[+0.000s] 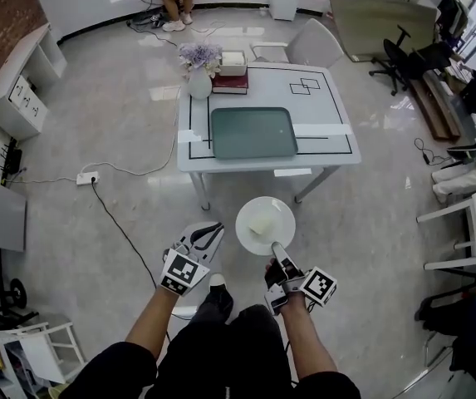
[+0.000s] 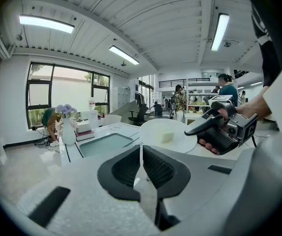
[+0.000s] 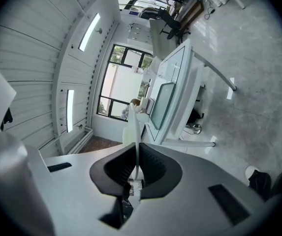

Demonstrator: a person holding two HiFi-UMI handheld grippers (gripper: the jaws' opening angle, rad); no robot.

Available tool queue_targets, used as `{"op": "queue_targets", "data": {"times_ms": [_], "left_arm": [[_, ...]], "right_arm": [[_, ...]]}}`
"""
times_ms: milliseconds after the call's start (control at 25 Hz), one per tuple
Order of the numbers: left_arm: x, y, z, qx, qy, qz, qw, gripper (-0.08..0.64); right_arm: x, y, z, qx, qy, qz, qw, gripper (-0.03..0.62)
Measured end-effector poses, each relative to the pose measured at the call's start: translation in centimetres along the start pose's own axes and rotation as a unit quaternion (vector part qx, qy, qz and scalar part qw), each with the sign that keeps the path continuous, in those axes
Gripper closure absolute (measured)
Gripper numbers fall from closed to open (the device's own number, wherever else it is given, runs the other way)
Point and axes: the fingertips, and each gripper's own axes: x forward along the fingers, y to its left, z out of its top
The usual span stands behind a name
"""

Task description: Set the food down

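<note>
A round white plate [image 1: 281, 213] with a pale block of food [image 1: 260, 223] on it hangs over the floor, short of the table. My right gripper [image 1: 277, 249] is shut on the plate's near rim. In the right gripper view the plate [image 3: 133, 127] runs edge-on between the pads of the right gripper [image 3: 137, 154]. My left gripper [image 1: 213, 228] is to the left of the plate, apart from it, jaws shut and empty. From the left gripper view, the plate [image 2: 180, 132] and food [image 2: 167, 136] lie beyond the shut left gripper [image 2: 141, 154].
Ahead stands a white table [image 1: 337, 140] with a green tray [image 1: 254, 131] on it. At its far left are a vase of flowers [image 1: 200, 73] and stacked books [image 1: 231, 80]. A chair [image 1: 308, 44] stands behind it. A power strip [image 1: 86, 177] and cable lie on the floor.
</note>
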Motion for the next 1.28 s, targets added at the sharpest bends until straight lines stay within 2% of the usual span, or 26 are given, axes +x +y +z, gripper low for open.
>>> {"op": "queue_targets", "data": {"times_ms": [160,480,640,760,1280], "left_arm": [[0.4,1.3,0.3,0.0,-0.006,0.001,1.0,0.535],[2.2,3.7,0.1,0.0,-0.001,0.007,1.0,0.535],[3.8,5.1,0.1,-0.006,0.002,0.014,0.9999,0.535],[5.3,6.3,0.4,-0.008,0.004,0.017,0.9998,0.535],[12.3,9.7,2.9,-0.019,0.009,0.022,0.9995,0.535]], "right_arm": [[1.1,0.1,0.5,-0.011,0.002,-0.009,1.0,0.575],[3.9,-0.3,2.0,0.003,0.005,0.0,1.0,0.575],[6.1,0.1,3.5,0.005,0.011,0.02,1.0,0.574],[7.5,-0.1,5.1,-0.009,0.014,0.009,1.0,0.574],[12.8,-0.1,11.7,-0.003,0.037,0.026,0.999,0.574]]}}
